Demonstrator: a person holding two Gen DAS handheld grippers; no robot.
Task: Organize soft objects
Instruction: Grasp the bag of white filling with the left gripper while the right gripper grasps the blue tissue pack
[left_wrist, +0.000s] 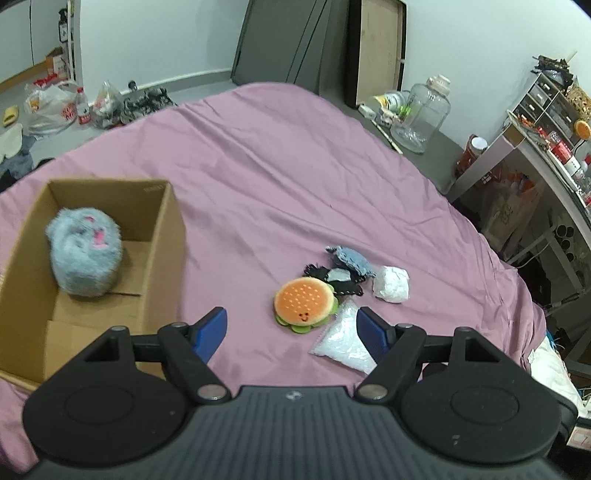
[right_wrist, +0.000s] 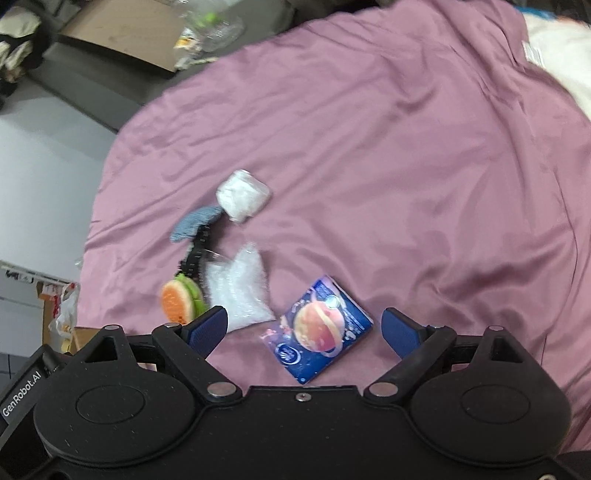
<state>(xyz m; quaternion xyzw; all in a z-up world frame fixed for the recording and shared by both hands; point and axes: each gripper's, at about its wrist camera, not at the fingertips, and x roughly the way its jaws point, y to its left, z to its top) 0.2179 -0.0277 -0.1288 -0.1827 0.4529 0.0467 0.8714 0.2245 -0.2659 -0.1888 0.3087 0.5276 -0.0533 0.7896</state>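
Note:
A cardboard box (left_wrist: 162, 236) stands on the pink bedsheet at the left and holds a fluffy grey-blue plush (left_wrist: 84, 253). A burger plush (left_wrist: 304, 304) lies on the sheet with a clear bag of white beads (left_wrist: 341, 339), a black fabric piece (left_wrist: 334, 282), a blue-grey fabric piece (left_wrist: 351, 260) and a white wrapped bundle (left_wrist: 391, 284). My left gripper (left_wrist: 291, 332) is open and empty, just in front of the burger plush. My right gripper (right_wrist: 304, 330) is open over a blue planet-print packet (right_wrist: 317, 332). The burger (right_wrist: 181, 301), beads bag (right_wrist: 238, 291) and white bundle (right_wrist: 242, 199) lie left of it.
The bed's pink sheet (left_wrist: 288, 177) spreads far and right. A glass jar (left_wrist: 424, 114) and clutter sit on the floor beyond the bed. A white shelf unit (left_wrist: 535, 147) stands at the right. Bags and bottles (left_wrist: 55, 107) lie at the far left.

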